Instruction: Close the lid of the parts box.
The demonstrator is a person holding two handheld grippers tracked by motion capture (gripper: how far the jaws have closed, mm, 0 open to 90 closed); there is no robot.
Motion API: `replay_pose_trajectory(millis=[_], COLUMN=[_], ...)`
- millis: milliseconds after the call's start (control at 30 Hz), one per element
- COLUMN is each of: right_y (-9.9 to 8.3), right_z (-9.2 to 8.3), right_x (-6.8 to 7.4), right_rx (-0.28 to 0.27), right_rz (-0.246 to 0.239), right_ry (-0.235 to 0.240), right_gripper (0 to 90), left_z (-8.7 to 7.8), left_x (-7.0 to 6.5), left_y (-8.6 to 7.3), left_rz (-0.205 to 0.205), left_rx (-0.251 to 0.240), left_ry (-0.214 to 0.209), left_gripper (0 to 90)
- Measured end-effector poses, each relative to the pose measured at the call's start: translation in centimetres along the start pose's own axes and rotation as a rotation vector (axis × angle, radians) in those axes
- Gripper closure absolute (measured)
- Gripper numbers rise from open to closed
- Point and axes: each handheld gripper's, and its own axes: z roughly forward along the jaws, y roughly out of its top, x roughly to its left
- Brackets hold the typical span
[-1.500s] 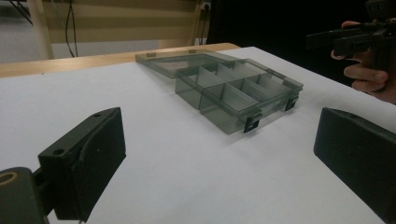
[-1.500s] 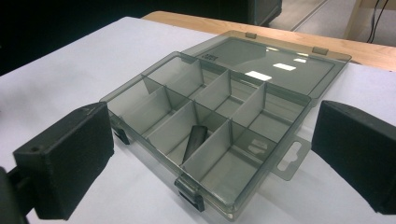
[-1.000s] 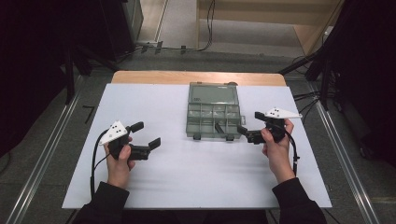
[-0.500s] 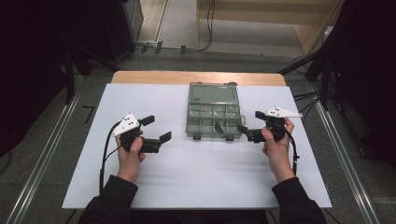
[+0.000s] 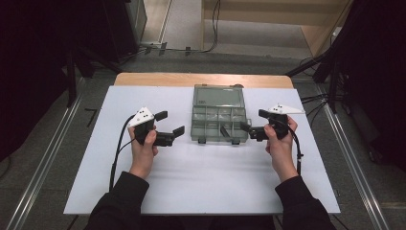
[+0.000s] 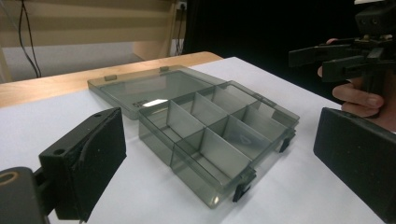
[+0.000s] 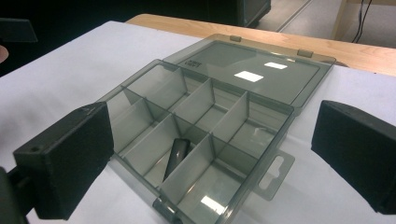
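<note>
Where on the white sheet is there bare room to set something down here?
The white sheet is bare in front of the open compartment box, between the two forearms, and at the far left corner. It is crowded beside the box, where the left gripper and right gripper flank it.

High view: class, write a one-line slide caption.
Two open grippers, left and right, flank an open compartment box.

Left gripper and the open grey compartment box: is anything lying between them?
No. In the high view, only bare white table cover separates the left gripper from the translucent grey plastic compartment box.
</note>
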Motion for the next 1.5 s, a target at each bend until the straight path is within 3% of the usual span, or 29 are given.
replay_pose_trajectory(millis=[600, 933, 1500], right_y=[0.5, 1.3, 1.9], right_z=[1.5, 2.3, 3.9], right_x=[-1.3, -1.7, -3.4], right_rx=[0.003, -0.02, -0.006], right_rz=[0.034, 0.031, 0.068], right_ry=[0.031, 0.051, 0.043], right_gripper=[0.0, 0.0, 0.0], left_z=[3.3, 4.5, 7.0], left_x=[1.0, 2.0, 3.5], left_y=[1.0, 0.7, 1.2], left_rz=[-0.019, -0.047, -0.085], left_rx=[0.023, 0.022, 0.053], left_ry=[-0.019, -0.008, -0.022], left_gripper=[1.8, 3.4, 3.5])
